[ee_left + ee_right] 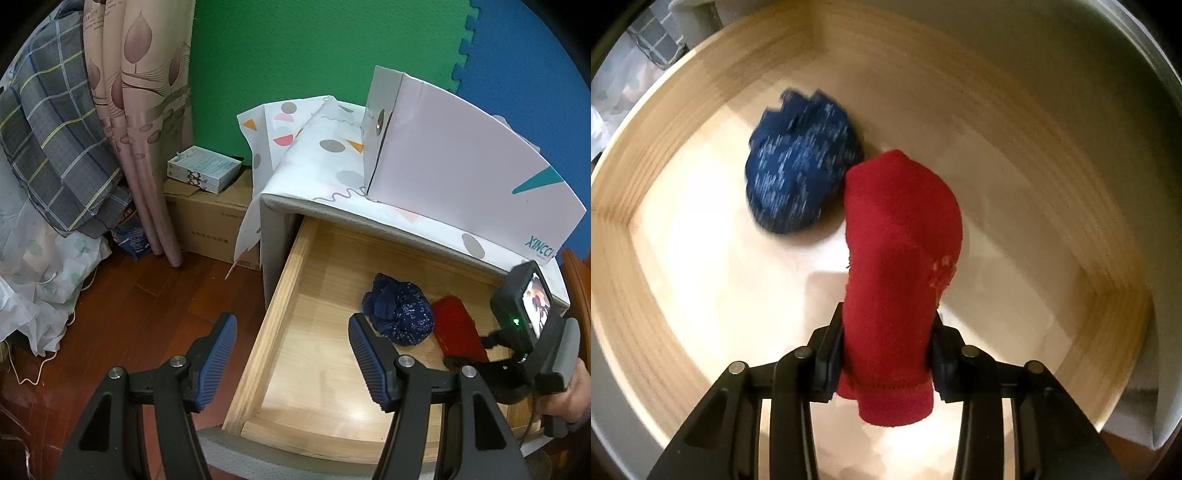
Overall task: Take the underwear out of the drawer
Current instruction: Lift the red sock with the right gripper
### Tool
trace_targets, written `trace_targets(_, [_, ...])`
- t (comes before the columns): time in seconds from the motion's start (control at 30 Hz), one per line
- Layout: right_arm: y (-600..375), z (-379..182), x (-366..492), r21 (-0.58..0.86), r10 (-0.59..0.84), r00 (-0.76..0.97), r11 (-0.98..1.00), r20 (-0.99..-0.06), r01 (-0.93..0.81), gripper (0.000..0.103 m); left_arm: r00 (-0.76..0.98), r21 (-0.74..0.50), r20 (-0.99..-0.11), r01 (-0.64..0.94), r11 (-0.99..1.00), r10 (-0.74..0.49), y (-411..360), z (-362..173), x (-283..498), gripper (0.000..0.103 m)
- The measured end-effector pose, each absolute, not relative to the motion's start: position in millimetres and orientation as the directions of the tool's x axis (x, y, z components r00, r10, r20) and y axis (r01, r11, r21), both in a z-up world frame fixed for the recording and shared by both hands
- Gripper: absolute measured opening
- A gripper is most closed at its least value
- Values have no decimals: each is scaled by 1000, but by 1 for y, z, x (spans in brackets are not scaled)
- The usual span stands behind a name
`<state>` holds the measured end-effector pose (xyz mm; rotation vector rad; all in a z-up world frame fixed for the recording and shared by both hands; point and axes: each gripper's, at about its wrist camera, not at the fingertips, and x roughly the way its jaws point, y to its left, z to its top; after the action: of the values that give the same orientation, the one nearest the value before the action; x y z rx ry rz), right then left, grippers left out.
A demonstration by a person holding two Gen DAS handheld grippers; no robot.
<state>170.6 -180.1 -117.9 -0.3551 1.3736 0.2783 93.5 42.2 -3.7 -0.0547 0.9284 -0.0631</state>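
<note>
Clamping the red underwear [901,236], right tongs [886,350] hide it leftward, where left tongs [291,365] gape empty.

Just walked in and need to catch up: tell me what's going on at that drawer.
A person holds a gripper in each hand over an open wooden drawer. The right gripper points down into it and is shut on a rolled red garment. A rolled dark blue speckled garment lies right beside the red one on the drawer floor. The left gripper is open and empty, hovering over the drawer's near left corner. Nothing has left the drawer yet.
</note>
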Motion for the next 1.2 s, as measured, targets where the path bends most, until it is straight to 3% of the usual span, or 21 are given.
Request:
trace_targets(0.27, [-193, -119, 146, -19, 2, 55, 929, -998, -370, 37, 597, -75, -798, 34, 997, -80, 42, -3, 93, 65])
trace_targets(0.37, [-199, -114, 140, -35, -6, 80, 932, -997, -362, 48, 597, -72, -798, 37, 997, -80, 41, -3, 93, 65])
trace_targets(0.43, [-205, -111, 138, -43, -8, 101, 936, -995, -351, 63, 597, -70, -798, 38, 997, -79, 40, -3, 93, 65])
trace_targets(0.47, [-204, -110, 139, -50, -12, 111, 936, -994, -349, 64, 597, -69, -799, 38, 997, -78, 41, -3, 93, 65])
trace_targets(0.67, [-194, -122, 161, -63, -18, 126, 931, -992, -360, 64, 590, -68, -803, 43, 997, -80, 40, -3, 94, 65])
trace_targets(0.8, [-215, -121, 154, -38, 2, 110, 932, -994, -361, 49, 584, -63, -808, 52, 997, -82, 38, -5, 95, 65])
trace_targets(0.97, [-213, -123, 146, -29, -12, 50, 932, -999, -362, 43, 582, -52, -809, 64, 997, -79, 35, -5, 95, 65])
trace_targets(1.2, [-229, -137, 122, 16, 1, -74, 980, -997, -197, 40, 577, -48, -813, 70, 996, -80, 34, -6, 95, 65])
